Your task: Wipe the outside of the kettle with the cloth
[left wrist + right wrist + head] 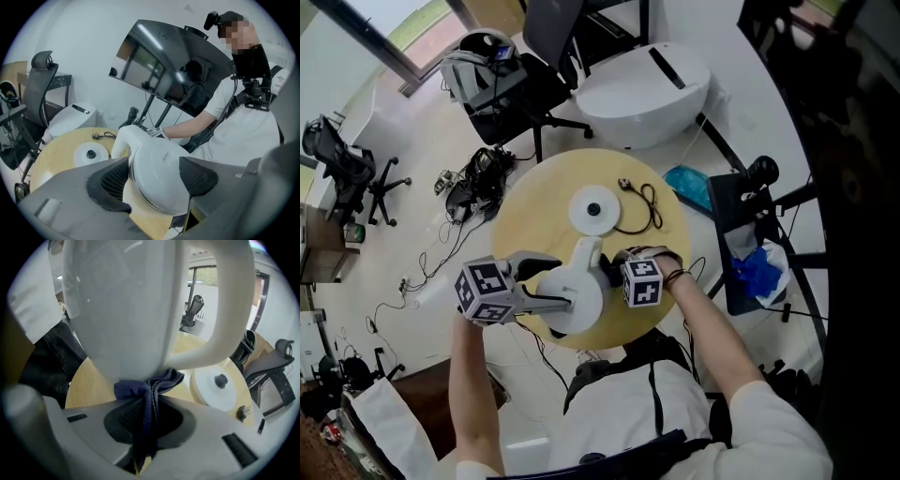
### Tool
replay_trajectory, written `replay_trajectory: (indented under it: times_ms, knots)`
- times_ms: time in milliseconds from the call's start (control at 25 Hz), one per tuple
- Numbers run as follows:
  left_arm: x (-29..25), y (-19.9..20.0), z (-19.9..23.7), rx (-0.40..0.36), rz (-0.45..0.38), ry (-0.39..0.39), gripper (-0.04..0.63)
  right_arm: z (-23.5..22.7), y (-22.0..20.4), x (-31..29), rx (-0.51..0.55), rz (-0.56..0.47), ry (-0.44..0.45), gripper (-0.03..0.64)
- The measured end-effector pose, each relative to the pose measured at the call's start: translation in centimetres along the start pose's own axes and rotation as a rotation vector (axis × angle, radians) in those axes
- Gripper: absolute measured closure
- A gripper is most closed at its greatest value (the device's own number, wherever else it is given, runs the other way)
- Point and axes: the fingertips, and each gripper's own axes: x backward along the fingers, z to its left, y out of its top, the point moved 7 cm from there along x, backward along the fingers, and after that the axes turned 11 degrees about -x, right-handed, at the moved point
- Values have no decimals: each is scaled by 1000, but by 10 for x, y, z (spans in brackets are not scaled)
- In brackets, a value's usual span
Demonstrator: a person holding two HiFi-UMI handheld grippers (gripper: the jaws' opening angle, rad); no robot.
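1. While we are looking steeply down, we are seeing a round wooden table (534, 202) filling the middle of the head view.
2. We are holding a white kettle (577, 298) over the table's near edge, tipped off upright and apart from its base. We cannot tell whether it is touching the wood.
3. Our left gripper (154, 178) is clamping the kettle's rounded body, its jaws spread wide and pressing on opposite sides.
4. Our right gripper (147, 420) is pinching a dark blue cloth (146, 386), its jaws pressed together on the fabric.
5. A round white base (593, 208) is sitting near the table's middle, beyond the kettle.
6. The cloth is bunching against the kettle's lower wall, just beside the foot of the handle (234, 296).
7. A black cord with a plug (625, 184) is lying curled just right of the base.
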Motion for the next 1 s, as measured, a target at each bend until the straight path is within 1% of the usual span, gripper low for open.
replay_trajectory:
  times_ms: [80,160,200,240,280,320,400,480,600,680,760,840,920,1000]
  knots:
    - [0,-2,-1,-4,0,16,252,-2,0,0,-17,-2,3,552]
    - [4,-4,-2,-1,-16,51,215,-1,-2,4,-35,0,-9,552]
    - [8,-3,-4,6,-49,73,213,-1,-3,10,-48,-1,-23,552]
    - [14,1,-6,14,-101,101,213,-1,-5,18,-67,-3,-42,552]
    - [21,5,-8,18,-162,143,215,-1,-8,29,-93,-10,-64,552]
    - [30,8,-10,17,-218,204,216,-2,-10,41,-130,-22,-89,552]
    - [48,7,-16,8,-282,358,250,-2,-12,69,-224,-54,-152,552]
    - [63,0,-25,22,-312,491,335,1,-10,98,-321,-93,-227,552]
    - [77,-17,-49,78,-340,613,443,18,4,136,-457,-161,-332,552]
    - [81,-30,-68,122,-342,685,484,39,16,156,-534,-188,-401,552]
    - [84,-43,-87,172,-363,742,532,63,28,170,-592,-206,-475,552]
    - [83,-53,-105,214,-416,765,592,88,39,182,-653,-239,-538,552]
    - [80,-64,-123,254,-457,771,594,116,47,193,-728,-295,-584,552]
    - [79,-74,-139,296,-466,780,594,143,56,205,-824,-379,-624,552]
